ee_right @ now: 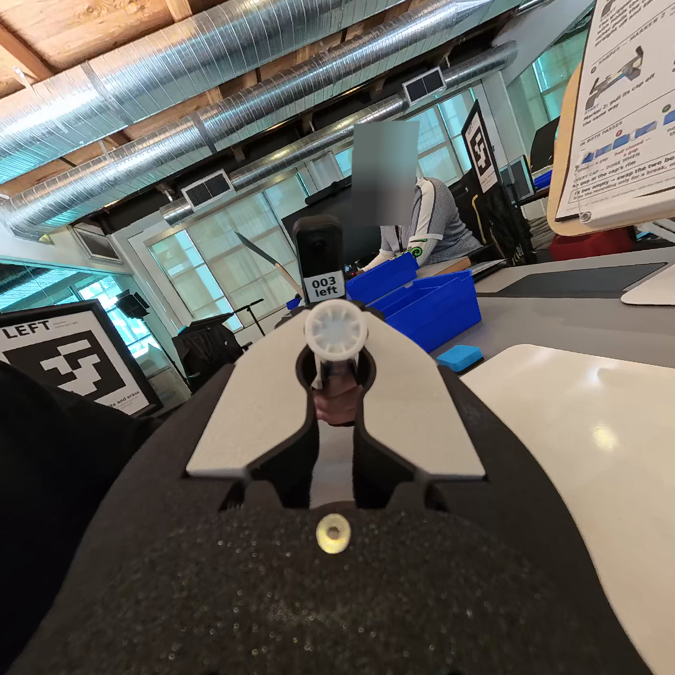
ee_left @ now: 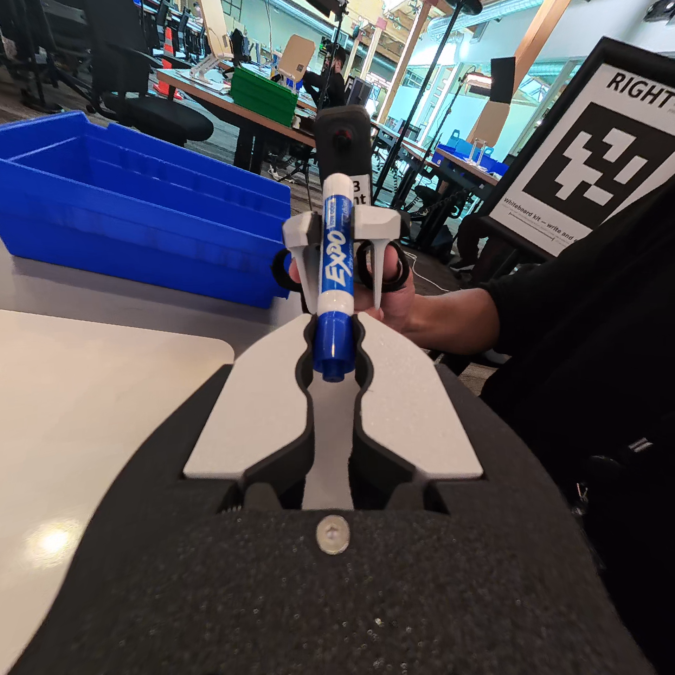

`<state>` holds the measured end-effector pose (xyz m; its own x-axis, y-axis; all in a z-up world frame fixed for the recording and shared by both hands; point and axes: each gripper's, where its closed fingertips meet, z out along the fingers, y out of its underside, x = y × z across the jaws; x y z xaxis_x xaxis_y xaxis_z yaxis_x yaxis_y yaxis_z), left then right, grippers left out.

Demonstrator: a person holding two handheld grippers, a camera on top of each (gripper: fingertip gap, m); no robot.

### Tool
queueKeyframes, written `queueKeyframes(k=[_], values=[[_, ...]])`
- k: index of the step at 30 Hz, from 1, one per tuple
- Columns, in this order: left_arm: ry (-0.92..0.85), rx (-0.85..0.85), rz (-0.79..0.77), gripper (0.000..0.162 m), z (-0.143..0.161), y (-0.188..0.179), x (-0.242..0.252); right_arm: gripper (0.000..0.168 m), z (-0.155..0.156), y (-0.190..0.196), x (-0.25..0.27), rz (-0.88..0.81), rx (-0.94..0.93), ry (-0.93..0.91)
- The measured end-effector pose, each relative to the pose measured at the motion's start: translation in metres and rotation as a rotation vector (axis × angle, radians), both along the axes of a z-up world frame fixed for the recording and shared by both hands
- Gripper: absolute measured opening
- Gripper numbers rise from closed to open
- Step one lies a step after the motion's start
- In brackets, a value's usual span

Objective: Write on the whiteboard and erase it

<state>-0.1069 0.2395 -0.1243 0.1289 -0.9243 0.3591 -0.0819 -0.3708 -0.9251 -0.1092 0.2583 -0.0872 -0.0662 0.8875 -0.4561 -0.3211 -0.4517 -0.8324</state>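
Two grippers face each other above our table: left gripper (ee_left: 333, 350) pinches the marker's blue cap (ee_left: 334, 347), right gripper (ee_right: 336, 359) clamps its barrel (ee_right: 336, 330).

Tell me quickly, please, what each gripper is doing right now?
Left gripper: shut on the blue cap of the marker.
Right gripper: shut on the marker's white barrel, seen end-on.

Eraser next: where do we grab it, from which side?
Grip the eraser by its blue upper block, from above, fingers across the shorter width. It lies flat on the table, dark pad down, between bin and whiteboard, sides free. First free a gripper: the left gripper is shut on the cap, the right gripper on the marker.
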Motion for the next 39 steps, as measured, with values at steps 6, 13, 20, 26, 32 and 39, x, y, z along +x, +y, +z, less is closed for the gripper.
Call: queueKeyframes(k=[6, 13, 20, 26, 32, 39], values=[[-0.001, 0.048, 0.007, 0.017, 0.003, -0.003, 0.0, 0.018, 0.004, -0.003, 0.0, 0.003, 0.001, 0.02], [0.011, 0.119, 0.004, 0.018, 0.013, -0.008, 0.0, 0.017, 0.014, -0.006, 0.002, 0.021, -0.02, 0.061], [-0.022, 0.217, 0.023, 0.018, 0.034, -0.016, 0.0, 0.017, 0.034, -0.014, 0.004, 0.026, 0.0, 0.097], [-0.242, 0.186, 0.159, 0.017, 0.068, 0.002, -0.075, 0.018, 0.08, 0.019, 0.083, -0.118, 0.036, 0.255], [0.622, 0.121, 0.397, 0.018, -0.011, 0.022, -0.115, 0.018, 0.101, -0.014, 0.057, -0.153, 0.334, -0.056], [1.246, -0.497, 0.681, 0.018, -0.114, 0.046, -0.219, 0.018, -0.008, 0.007, 0.008, -0.17, 0.193, -0.219]])
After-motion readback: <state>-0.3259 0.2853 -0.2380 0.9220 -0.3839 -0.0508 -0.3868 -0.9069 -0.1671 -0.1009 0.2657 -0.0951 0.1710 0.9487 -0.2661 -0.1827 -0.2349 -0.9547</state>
